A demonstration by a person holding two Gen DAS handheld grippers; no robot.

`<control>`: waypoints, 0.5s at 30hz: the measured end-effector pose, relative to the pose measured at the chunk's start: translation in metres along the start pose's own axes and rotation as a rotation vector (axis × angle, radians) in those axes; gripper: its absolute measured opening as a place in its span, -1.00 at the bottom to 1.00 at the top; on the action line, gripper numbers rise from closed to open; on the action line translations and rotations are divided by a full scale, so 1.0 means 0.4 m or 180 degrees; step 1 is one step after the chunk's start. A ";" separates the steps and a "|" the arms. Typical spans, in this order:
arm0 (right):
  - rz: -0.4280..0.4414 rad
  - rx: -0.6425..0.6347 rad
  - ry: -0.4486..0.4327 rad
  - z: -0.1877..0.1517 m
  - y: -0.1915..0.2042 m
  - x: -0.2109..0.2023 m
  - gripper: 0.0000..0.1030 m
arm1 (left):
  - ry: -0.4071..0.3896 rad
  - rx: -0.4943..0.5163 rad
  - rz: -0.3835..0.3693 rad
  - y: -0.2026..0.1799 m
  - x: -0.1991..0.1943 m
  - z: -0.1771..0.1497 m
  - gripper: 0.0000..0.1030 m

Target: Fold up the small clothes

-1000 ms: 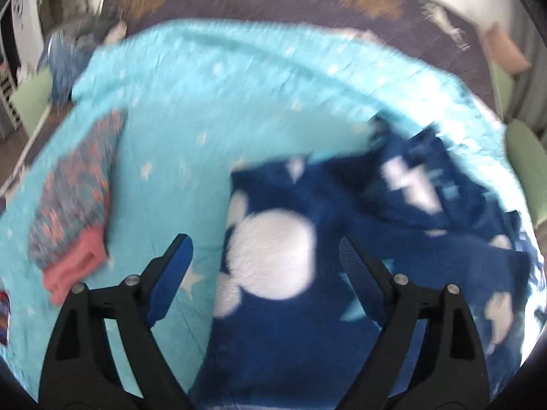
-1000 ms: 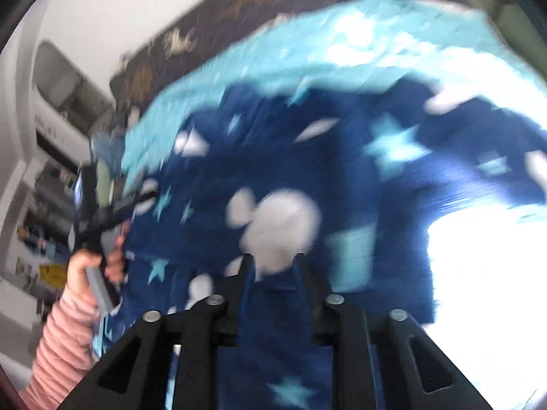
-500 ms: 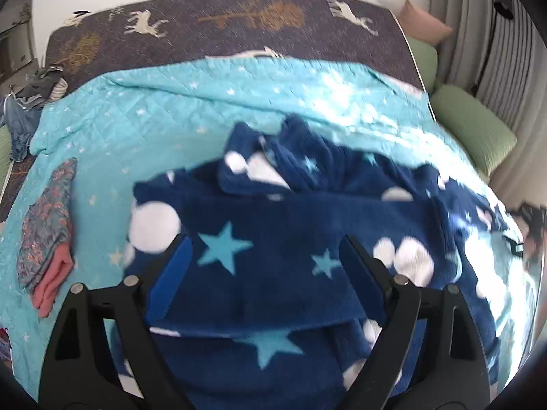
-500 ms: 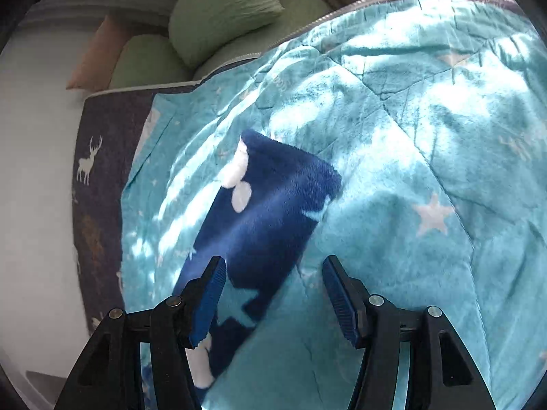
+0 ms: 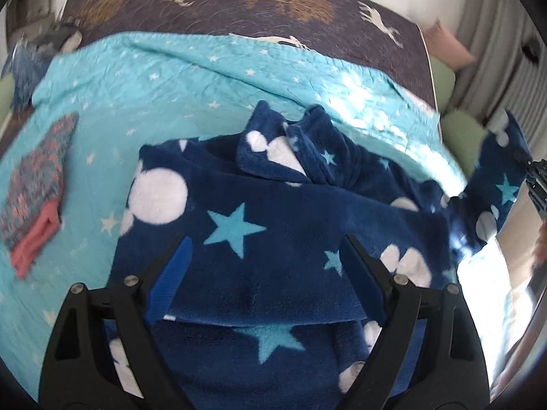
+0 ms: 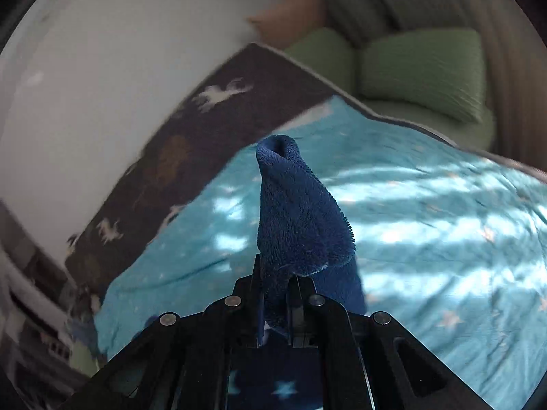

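A navy fleece garment [image 5: 273,225] with stars and white mouse-head shapes lies spread on the turquoise quilt [image 5: 164,78]. My left gripper [image 5: 265,259] is open and empty, hovering over the garment's near part. My right gripper [image 6: 275,294] is shut on a sleeve end of the garment [image 6: 294,218], which sticks up past the fingers. In the left wrist view that sleeve [image 5: 495,184] is lifted at the far right beside the right gripper [image 5: 536,184].
A folded patterned garment with a coral cuff [image 5: 34,188] lies at the quilt's left. A dark deer-print blanket [image 5: 239,3] covers the far side of the bed. Green cushions [image 6: 424,68] and a pink pillow [image 6: 290,20] lie beyond the bed. Jeans [image 5: 30,58] sit far left.
My right gripper was open over the sleeve half a second ago; now it is shut on it and has lifted it. The left gripper stays open and has shifted slightly.
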State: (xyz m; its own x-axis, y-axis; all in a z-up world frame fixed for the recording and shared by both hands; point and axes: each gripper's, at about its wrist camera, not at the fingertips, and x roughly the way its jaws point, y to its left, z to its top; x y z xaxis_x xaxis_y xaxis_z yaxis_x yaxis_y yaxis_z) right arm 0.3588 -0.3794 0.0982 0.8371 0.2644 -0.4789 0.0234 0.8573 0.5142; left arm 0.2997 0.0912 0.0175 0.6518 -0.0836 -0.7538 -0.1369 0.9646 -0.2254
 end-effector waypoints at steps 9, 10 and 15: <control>0.0834 -0.1819 0.1711 -0.557 0.549 0.198 -0.65 | 0.0149 -0.0437 -0.0074 0.169 -0.030 -0.051 0.73; 0.0786 -0.1945 0.1818 -0.601 0.556 0.208 -0.57 | 0.0172 -0.0480 -0.0110 0.181 -0.032 -0.056 0.73; 0.1007 -0.1860 0.1819 -0.582 0.522 0.164 -0.06 | 0.0206 -0.0521 -0.0431 0.159 -0.028 -0.062 0.80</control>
State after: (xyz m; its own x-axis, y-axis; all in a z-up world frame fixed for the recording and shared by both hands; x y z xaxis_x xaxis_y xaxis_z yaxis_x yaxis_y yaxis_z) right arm 0.2914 -0.0805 0.0086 0.3514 0.5747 -0.7391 -0.5783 0.7541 0.3114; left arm 0.2651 0.1475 -0.0038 0.6239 -0.2307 -0.7467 -0.1741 0.8904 -0.4205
